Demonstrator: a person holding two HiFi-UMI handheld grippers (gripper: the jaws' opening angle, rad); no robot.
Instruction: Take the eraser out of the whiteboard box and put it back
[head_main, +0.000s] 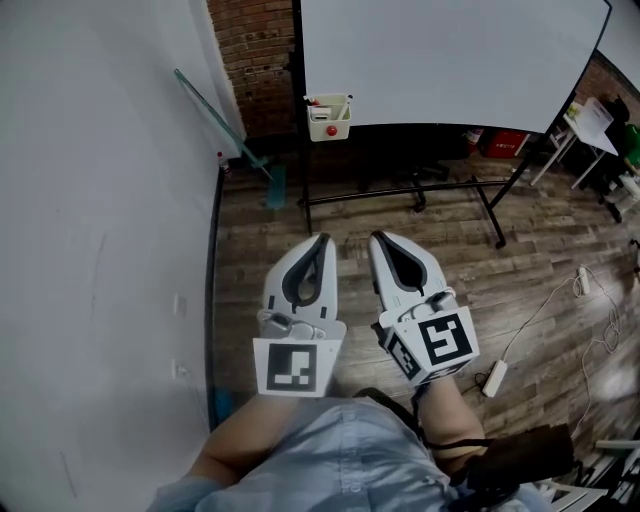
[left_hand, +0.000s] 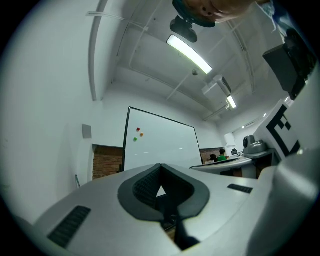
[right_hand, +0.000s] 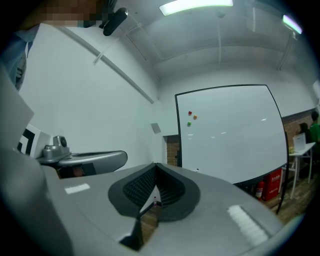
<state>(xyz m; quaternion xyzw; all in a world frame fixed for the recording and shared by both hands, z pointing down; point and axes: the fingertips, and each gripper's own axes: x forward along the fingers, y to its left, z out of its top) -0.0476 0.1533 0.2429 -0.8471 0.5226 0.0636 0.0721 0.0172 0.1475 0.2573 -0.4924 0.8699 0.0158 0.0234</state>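
Left gripper (head_main: 319, 240) and right gripper (head_main: 378, 238) are held side by side, each with its jaws pressed together on nothing. The whiteboard box (head_main: 329, 117) hangs at the lower left corner of the whiteboard (head_main: 450, 60), well apart from both.

Left tool (head_main: 319, 241), right tool (head_main: 379, 239) side by side, jaws together, empty.

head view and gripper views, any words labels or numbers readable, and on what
No readable text in any view.
Left marker cube and right marker cube: black square patterns, not letters.
Whiteboard: no writing.
Whiteboard box and red case: any print too small to read.
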